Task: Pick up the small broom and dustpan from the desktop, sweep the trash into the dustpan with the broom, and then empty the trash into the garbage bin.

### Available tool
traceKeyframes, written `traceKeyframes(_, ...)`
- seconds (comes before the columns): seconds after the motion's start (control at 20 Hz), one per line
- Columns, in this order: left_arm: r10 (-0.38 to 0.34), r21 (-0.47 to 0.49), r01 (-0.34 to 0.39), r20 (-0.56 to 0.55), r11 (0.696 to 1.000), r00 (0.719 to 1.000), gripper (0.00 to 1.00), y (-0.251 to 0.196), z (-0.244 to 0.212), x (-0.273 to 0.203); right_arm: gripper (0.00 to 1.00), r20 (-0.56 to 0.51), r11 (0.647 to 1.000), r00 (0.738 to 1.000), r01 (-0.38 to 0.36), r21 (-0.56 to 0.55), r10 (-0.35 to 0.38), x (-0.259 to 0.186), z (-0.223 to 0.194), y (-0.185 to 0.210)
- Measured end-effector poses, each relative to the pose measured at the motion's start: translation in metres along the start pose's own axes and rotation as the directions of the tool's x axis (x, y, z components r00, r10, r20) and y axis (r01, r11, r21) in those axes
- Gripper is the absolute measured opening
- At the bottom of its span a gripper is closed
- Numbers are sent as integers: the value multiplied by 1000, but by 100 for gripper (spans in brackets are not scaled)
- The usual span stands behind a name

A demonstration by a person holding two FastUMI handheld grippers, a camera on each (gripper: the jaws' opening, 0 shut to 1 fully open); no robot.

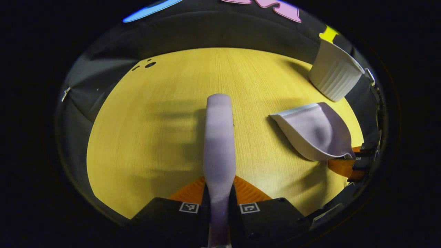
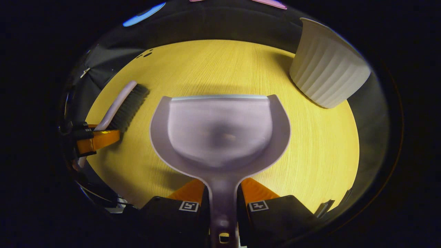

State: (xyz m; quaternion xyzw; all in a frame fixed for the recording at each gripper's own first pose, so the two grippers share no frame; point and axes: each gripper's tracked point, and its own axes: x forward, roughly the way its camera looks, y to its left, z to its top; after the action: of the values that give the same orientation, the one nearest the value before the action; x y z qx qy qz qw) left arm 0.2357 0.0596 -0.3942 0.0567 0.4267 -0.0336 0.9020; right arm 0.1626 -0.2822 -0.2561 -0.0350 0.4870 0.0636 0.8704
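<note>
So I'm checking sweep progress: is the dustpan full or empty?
Nearly empty: the dustpan shows a bare scoop in the right gripper view, apart from one faint blurred speck.

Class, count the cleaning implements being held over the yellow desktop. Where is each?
2. The broom sits gripped in the left tool; the dustpan sits gripped by its handle in the right tool, near the white ribbed bin.

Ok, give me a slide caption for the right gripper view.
Right gripper holds the dustpan over the wooden desktop, garbage bin ahead.
</note>
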Motion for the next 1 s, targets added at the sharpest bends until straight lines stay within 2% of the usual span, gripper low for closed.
traceKeyframes(0.05, 7, 5, -7, -2, 1000, 1000, 29, 0, 1, 1, 37, -1, 1000, 1000, 2, 2, -2, 0, 1, 0)
traceKeyframes(0.25, 24, 48, -23, -19, 999, 1000, 29, -3, 0, -1, 39, -6, 999, 1000, -26, 28, 26, 0, 0, 8)
traceKeyframes(0.4, 10, 63, -10, -4, 998, 1000, 32, -5, 3, -6, 40, 0, 998, 999, -49, 48, 49, -2, 1, 12)
traceKeyframes(0.45, -1, 59, 0, 13, 998, 1000, 40, -6, 5, -9, 52, 4, 997, 999, -55, 55, 54, -3, 2, 15)
traceKeyframes(0.5, -23, 54, 22, 31, 998, 999, 60, -10, 10, -12, 63, 16, 997, 998, -55, 58, 54, -4, 5, 15)
traceKeyframes(0.55, -38, 47, 36, 45, 998, 998, 80, -13, 11, -21, 66, 31, 997, 998, -51, 56, 49, -4, 6, 14)
traceKeyframes(0.6, -42, 45, 39, 68, 998, 997, 100, -14, 16, -24, 89, 53, 997, 997, -54, 56, 51, -10, 11, 13)
traceKeyframes(0.65, -45, 44, 41, 92, 998, 995, 97, -14, 19, -33, 100, 71, 997, 996, -52, 61, 47, -8, 12, 13)
traceKeyframes(0.8, -40, 34, 33, 209, 999, 977, 96, -17, 39, -71, 100, 168, 998, 985, -36, 60, 25, -15, 28, 9)
traceKeyframes(0.9, -58, 11, 58, 334, 998, 941, 96, -17, 57, -107, 100, 275, 998, 961, -20, 57, 4, -22, 47, 4)
traceKeyframes(1.0, -62, -10, 75, 450, 997, 891, 96, -23, 77, -146, 100, 396, 998, 918, -13, 61, -12, -28, 70, 4)
